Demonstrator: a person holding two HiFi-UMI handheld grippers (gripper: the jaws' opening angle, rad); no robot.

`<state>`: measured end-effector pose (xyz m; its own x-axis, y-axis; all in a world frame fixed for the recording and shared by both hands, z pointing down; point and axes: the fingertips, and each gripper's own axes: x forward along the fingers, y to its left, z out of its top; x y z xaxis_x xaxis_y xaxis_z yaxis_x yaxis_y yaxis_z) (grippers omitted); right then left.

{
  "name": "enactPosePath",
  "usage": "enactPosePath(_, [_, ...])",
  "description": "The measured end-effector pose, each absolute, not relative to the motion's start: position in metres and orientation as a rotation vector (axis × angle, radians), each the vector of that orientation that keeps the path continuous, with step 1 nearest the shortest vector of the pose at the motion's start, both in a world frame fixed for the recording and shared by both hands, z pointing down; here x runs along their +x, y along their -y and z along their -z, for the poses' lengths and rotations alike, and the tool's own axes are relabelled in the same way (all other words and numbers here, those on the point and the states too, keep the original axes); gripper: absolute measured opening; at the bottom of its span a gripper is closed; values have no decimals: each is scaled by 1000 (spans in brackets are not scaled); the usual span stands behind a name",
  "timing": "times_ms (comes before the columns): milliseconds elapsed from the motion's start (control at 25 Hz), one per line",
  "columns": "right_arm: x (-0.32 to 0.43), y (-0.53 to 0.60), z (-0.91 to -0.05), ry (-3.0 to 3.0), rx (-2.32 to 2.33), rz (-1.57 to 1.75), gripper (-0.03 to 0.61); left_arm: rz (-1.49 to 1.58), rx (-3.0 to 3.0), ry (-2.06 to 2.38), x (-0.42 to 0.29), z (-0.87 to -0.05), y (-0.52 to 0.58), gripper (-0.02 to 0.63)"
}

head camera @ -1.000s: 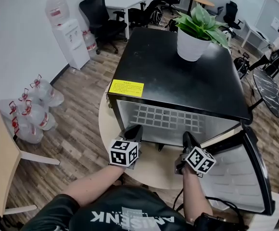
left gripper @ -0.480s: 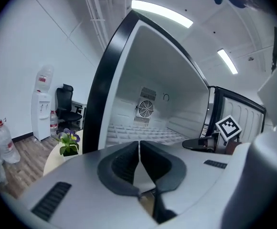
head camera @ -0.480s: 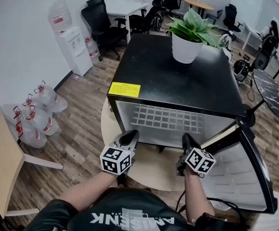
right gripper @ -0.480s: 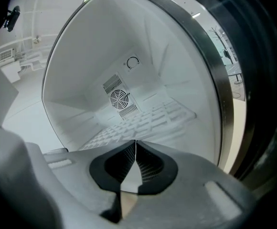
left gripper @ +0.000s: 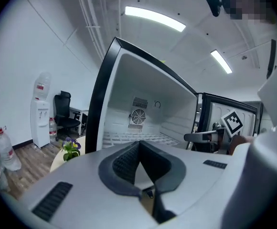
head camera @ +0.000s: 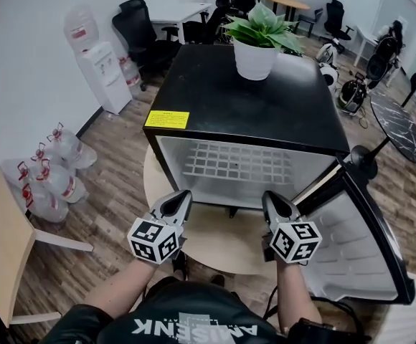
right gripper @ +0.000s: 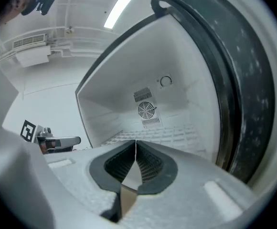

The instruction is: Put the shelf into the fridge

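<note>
- The left gripper [left gripper: 139,144] has its jaws pressed together, the ribbed pads meeting at the tip with nothing between them
- The right gripper [right gripper: 136,143] is the same: its jaws are closed on each other and pinch nothing
- Neither claw touches anything; both hang free above the round table [head camera: 222,239], side by side and well apart from each other, tips pointing into the fridge [head camera: 265,99]
- The shelf [head camera: 237,167], a white wire grid, lies flat inside the fridge cavity, straight ahead of both claws and beyond their tips, clear of both
- Seen from the left claw, the shelf is ahead and slightly to the right; from the right claw, ahead and slightly to the left, so its middle falls between the two
- In both gripper views the shelf runs back toward the rear wall and its round fan grille, just above the closed jaw tips
- Whether the shelf sits on side rails cannot be told
- The fridge door [head camera: 366,242] stands open just to the right of the right claw
- A potted plant [head camera: 254,59] stands on the fridge top, far beyond both claws
</note>
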<state>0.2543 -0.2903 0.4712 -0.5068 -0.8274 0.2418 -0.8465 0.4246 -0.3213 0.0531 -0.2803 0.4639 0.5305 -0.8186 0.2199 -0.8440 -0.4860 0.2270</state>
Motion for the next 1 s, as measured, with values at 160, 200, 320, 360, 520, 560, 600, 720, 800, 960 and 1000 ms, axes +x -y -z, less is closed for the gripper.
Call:
enactPosePath(160, [250, 277, -446, 2663, 1483, -553, 11, -130, 2500, 1446, 44, -444, 272, 2])
enactPosePath(200, [249, 274, -441, 2671, 1473, -541, 11, -124, 2501, 1456, 41, -439, 270, 2])
enactPosePath(320, [244, 259, -434, 2696, 1455, -516, 11, -111, 2518, 1467, 34, -427, 256, 2])
enactPosePath(360, [242, 254, -432, 2707, 1456, -506, 11, -112, 2529, 1467, 32, -425, 252, 2])
enactPosePath(520, [237, 243, -409, 2720, 1496, -467, 11, -105, 2570, 1462, 23, -406, 247, 2])
enactPosePath(560, [234, 241, -403, 2721, 1504, -455, 11, -103, 2586, 1463, 20, -400, 246, 2])
enactPosePath(600, [231, 239, -397, 2716, 1516, -444, 11, -100, 2602, 1464, 16, -395, 245, 2])
enactPosePath(720, [224, 230, -386, 2686, 1580, -428, 11, -70, 2647, 1467, 2, -382, 239, 2])
enactPosePath(800, [215, 224, -378, 2680, 1607, -415, 11, -40, 2675, 1468, -12, -371, 235, 2])
enactPosePath(960, [192, 214, -361, 2667, 1638, -384, 11, 8, 2642, 1439, -45, -356, 234, 2])
enactPosePath(1000, [188, 212, -358, 2660, 1648, -376, 11, 12, 2644, 1436, -52, -353, 234, 2])
